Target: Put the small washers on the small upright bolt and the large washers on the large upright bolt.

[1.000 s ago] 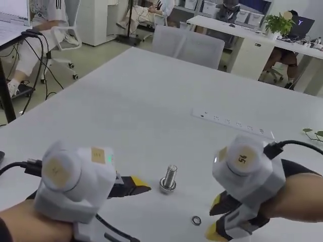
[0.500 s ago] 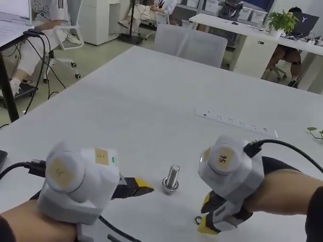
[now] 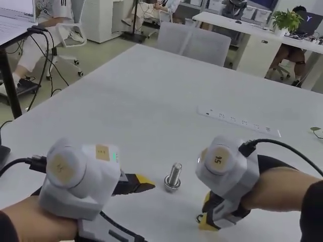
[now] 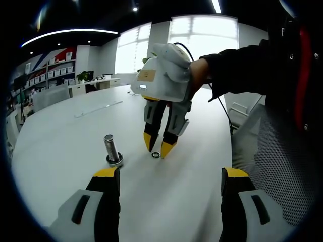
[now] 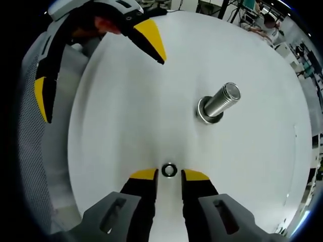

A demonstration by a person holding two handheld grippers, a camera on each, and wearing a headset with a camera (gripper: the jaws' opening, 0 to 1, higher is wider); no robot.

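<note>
A white table (image 3: 151, 91) is being looked down on by a person with a gripper in each hand. A bolt (image 3: 173, 176) is standing upright on its wider foot, well in from the far edge of the surface. A small washer (image 5: 169, 170) is lying flat on the surface, nearer than the bolt to the edge where the person is working.

The right gripper (image 4: 158, 146) is being held tips-down over this washer. Its jaws are being kept narrowly apart with the washer between their yellow tips. Whether the tips are touching it cannot be told.

The left gripper (image 4: 170, 176) is being held low on the bolt's other side, its jaws spread wide and pinching nothing.

A power strip (image 3: 237, 121) is lying toward the far right edge.
</note>
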